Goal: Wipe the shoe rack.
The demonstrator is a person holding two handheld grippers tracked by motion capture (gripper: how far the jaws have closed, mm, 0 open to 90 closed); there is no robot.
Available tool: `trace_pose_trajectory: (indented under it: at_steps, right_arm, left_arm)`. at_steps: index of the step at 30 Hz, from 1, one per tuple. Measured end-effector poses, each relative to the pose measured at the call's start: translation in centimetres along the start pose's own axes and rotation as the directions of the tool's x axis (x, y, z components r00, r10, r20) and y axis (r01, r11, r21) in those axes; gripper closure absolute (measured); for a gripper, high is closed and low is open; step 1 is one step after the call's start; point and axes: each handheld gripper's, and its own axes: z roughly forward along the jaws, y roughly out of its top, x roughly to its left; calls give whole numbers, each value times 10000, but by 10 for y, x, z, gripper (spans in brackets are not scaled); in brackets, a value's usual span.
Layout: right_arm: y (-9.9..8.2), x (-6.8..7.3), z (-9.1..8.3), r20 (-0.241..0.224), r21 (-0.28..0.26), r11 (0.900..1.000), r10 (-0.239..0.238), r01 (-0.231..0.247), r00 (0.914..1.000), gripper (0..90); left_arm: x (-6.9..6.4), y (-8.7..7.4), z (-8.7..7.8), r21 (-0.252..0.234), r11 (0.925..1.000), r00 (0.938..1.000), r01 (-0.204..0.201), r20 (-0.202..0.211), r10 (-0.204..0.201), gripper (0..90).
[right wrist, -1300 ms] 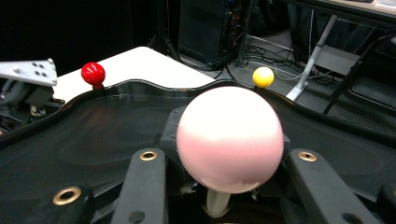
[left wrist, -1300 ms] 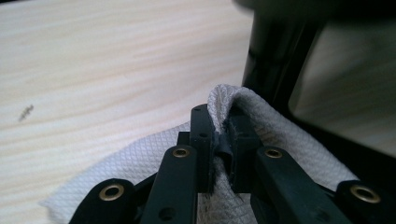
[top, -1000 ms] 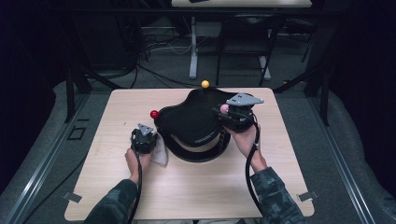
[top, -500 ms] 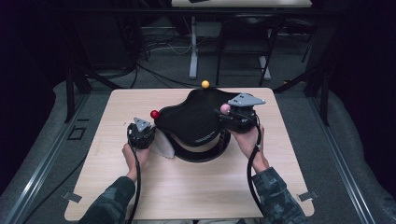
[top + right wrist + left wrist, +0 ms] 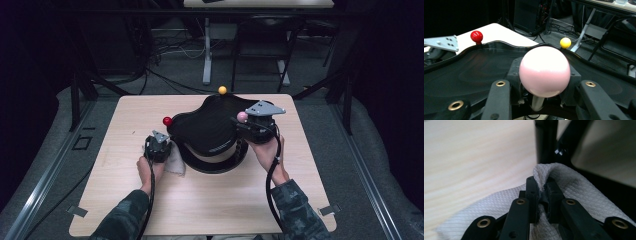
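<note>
On the pale wooden worktop [image 5: 125, 125] we see a black, wavy-rimmed plastic tray [image 5: 210, 127] resting on a black ring-shaped base [image 5: 215, 165], roughly at the middle of the surface. Three small balls stand on short stems along the tray's rim: a red ball [image 5: 167, 121] at its left edge, a yellow ball [image 5: 222, 90] at its far edge and a pink ball [image 5: 242, 116] at its right edge.

The left gripper [image 5: 159, 148] sits low on the worktop just beside the left side of the base. In the left gripper view its fingers [image 5: 532, 195] are pressed together on a fold of a white, diamond-textured cloth [image 5: 579, 187], which bunches up between the pads and spreads out on either side of them. In the high view the cloth [image 5: 176, 162] lies on the worktop at the base's left flank, touching or very nearly touching it; we cannot tell which. The dark upright and rim of the tray stand close behind the cloth in the left gripper view.

The right gripper [image 5: 248, 126] is at the tray's right edge, with its grey three-cornered plate [image 5: 265, 107] on top. In the right gripper view the pink ball [image 5: 544, 71] sits between its fingers [image 5: 514, 72], which have just been closing in on it; the pads stand right against the ball's sides and appear to clasp it. Beyond it we see the tray's dark hollow [image 5: 474, 72], the red ball [image 5: 476, 36] and the yellow ball [image 5: 565, 42].
</note>
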Motion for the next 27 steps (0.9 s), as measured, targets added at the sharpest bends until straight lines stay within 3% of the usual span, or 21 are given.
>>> trace_pose_trajectory:
  at_steps: [10,16,20,27]
  right_arm:
    - [1,0,-11,389,7,9999,116,-116,9992,515]
    - [2,6,-16,705,90,10000,33,-39,9975,594]
    - [3,11,-15,1117,158,9998,-143,126,9936,599]
    - [2,10,-15,1068,145,9994,-325,311,9937,607]
  left_arm:
    - [15,1,-27,-344,9988,9993,346,181,-340,827]
    - [28,-1,-51,-678,9966,9989,465,85,-461,827]
    - [36,-5,-63,-820,9950,9983,575,-1,-577,827]
    - [46,-9,-74,-959,9919,9965,828,-30,-835,827]
